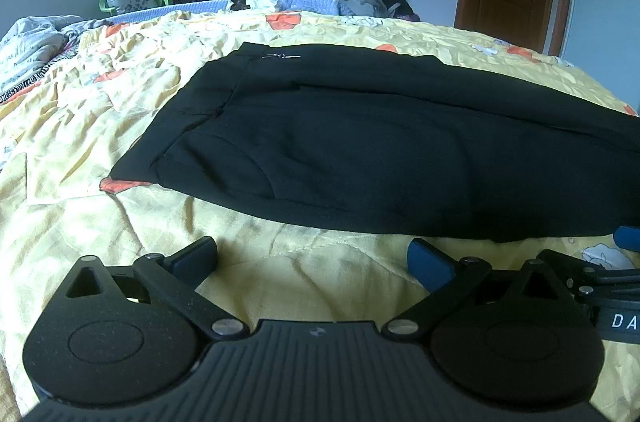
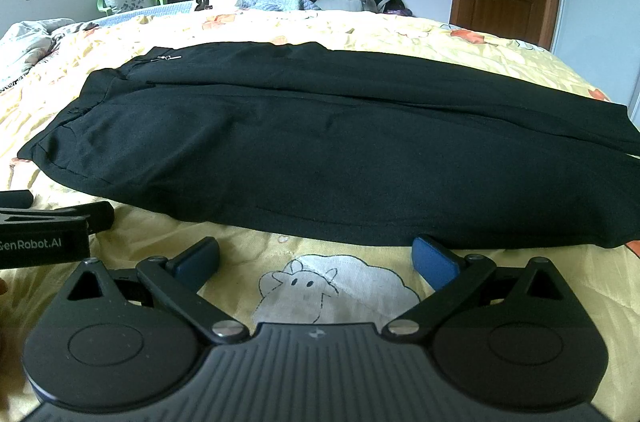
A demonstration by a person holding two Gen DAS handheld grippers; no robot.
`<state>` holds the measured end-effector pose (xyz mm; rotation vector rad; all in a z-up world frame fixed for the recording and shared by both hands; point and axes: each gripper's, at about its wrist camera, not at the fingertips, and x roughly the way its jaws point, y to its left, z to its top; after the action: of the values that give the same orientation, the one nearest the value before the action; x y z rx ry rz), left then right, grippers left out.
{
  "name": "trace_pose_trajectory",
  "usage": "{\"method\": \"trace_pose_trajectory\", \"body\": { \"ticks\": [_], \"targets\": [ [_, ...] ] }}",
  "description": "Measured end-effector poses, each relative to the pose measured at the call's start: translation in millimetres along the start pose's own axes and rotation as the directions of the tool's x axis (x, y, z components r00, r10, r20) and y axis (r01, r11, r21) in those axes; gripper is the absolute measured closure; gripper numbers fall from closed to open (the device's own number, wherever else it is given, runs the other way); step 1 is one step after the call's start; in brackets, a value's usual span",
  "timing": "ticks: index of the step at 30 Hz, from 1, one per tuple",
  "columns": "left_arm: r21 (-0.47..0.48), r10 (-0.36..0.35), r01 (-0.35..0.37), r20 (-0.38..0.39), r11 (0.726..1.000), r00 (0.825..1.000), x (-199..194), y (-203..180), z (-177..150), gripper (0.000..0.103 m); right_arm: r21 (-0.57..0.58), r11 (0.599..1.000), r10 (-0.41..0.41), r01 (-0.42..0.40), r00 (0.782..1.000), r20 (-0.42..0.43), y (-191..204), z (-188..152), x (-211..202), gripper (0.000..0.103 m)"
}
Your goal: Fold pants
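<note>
Left wrist view: my left gripper (image 1: 312, 258) stands with fingers wide apart, empty, low in frame over the yellow quilt (image 1: 100, 102); black pants (image 1: 360, 150) lie flat at centre. Right wrist view: my right gripper (image 2: 316, 260) likewise spread, empty; pants (image 2: 320, 150) span mid-frame, just beyond the fingertips.

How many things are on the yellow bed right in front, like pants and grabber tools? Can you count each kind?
Black fabric pants, lying flat on the yellow quilted bedspread: 1
Black two-finger grippers with blue-padded fingers, both open: 2 (left gripper, right gripper)
Sheep pictures printed on the bedspread that I can clearly see: 1
Total: 4
</note>
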<state>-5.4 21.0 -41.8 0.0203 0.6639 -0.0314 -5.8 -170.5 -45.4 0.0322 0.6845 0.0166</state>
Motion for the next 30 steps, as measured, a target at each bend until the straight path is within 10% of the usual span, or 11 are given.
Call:
{"method": "trace_pose_trajectory", "body": {
  "ticks": [30],
  "targets": [
    [-0.003,-0.001,0.001,0.001,1.000,1.000,2.1,1.9,0.4,0.000,0.000,1.000,0.001,-0.001,1.000,0.000,0.5,-0.2,-0.5,0.000]
  ]
}}
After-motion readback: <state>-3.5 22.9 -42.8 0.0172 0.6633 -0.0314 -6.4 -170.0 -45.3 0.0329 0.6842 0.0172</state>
